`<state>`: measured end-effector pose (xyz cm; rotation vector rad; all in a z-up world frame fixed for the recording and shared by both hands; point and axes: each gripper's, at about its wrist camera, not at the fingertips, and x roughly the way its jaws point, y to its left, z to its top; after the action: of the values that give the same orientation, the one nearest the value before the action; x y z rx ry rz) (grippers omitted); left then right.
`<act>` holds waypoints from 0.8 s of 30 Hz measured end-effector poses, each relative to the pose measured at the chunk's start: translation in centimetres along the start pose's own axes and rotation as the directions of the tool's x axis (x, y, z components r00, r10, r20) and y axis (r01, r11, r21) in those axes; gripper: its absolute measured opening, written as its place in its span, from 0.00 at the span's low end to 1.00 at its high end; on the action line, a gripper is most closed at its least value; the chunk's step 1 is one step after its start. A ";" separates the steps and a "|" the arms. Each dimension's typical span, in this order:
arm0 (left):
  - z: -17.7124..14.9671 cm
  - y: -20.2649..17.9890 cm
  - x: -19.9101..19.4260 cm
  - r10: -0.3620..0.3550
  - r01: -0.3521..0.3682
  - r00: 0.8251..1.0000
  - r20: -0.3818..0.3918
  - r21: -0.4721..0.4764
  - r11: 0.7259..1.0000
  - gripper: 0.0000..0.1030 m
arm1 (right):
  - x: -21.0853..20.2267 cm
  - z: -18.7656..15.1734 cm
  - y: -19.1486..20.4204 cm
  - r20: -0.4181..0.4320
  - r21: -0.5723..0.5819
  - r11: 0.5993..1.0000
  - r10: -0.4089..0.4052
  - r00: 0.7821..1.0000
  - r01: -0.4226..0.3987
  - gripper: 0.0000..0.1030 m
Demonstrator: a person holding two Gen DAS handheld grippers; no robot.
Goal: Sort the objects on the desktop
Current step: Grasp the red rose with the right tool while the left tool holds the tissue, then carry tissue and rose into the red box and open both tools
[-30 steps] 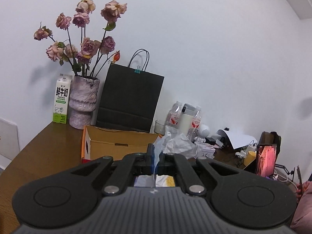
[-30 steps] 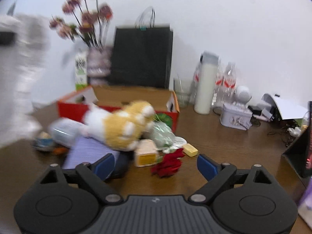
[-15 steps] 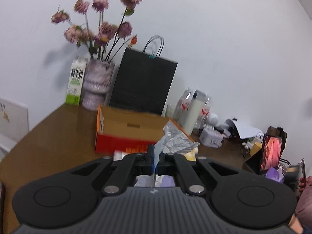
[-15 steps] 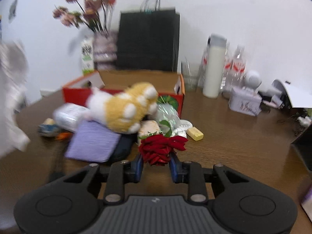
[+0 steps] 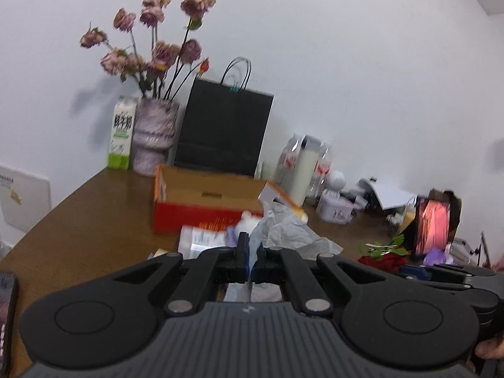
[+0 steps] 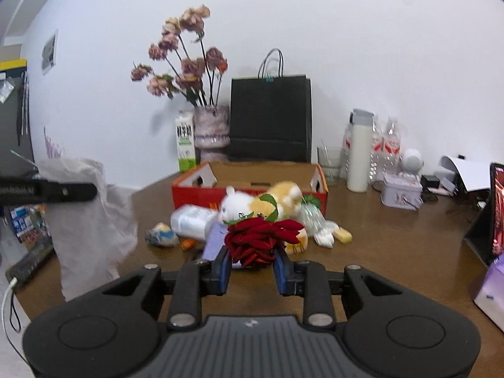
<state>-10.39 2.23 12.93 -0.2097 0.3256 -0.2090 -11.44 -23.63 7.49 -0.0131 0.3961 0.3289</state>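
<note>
A brown wooden desk (image 6: 393, 245) stands against a plain white wall (image 6: 362, 37).

Both wrist cameras look level along their fingers toward the wall at 12 o'clock, the left raised and further left, sharing the orange box (image 5: 208, 203) (image 6: 252, 186) and black bag (image 5: 223, 132) (image 6: 271, 116).

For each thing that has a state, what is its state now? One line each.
Left tool: shut on crumpled plastic bag.
Right tool: shut on red rose, lifted.
Orange box: open.
Plush cat: lying on its side.
Milk carton: upright.
Black paper bag: clipped shut.
</note>
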 end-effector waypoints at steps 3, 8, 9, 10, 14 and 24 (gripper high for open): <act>3.9 0.6 2.7 -0.087 0.087 0.996 0.025 0.007 0.996 0.02 | 1.7 2.6 -0.9 0.025 -0.012 1.000 0.014 1.000 -0.013 0.26; 11.4 2.8 11.5 -0.089 0.088 0.996 -0.010 -0.062 0.994 0.02 | 8.1 10.0 -3.5 0.061 -0.047 0.998 0.031 0.998 -0.028 0.26; 12.8 3.3 13.5 -0.085 0.083 0.996 -0.025 -0.069 0.994 0.02 | 9.8 11.5 -4.0 0.051 -0.041 0.999 0.034 0.998 -0.032 0.26; 14.0 3.9 15.8 -0.086 0.082 0.995 -0.046 -0.083 0.993 0.02 | 12.0 13.1 -4.6 0.027 -0.043 0.998 0.039 0.999 -0.038 0.26; 16.2 6.9 27.1 -0.033 0.011 0.975 -0.219 -0.103 0.995 0.02 | 20.8 17.6 -6.4 -0.064 -0.020 0.997 0.079 0.995 -0.081 0.29; 9.3 12.3 45.9 0.234 -0.233 0.815 -0.530 0.070 0.970 0.03 | 45.1 16.7 -8.3 -0.392 -0.044 0.999 -0.003 0.920 -0.016 0.28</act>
<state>37.32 4.79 5.16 -0.1028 0.9078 -0.0171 36.77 -16.16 5.26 -0.1253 0.7872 0.3419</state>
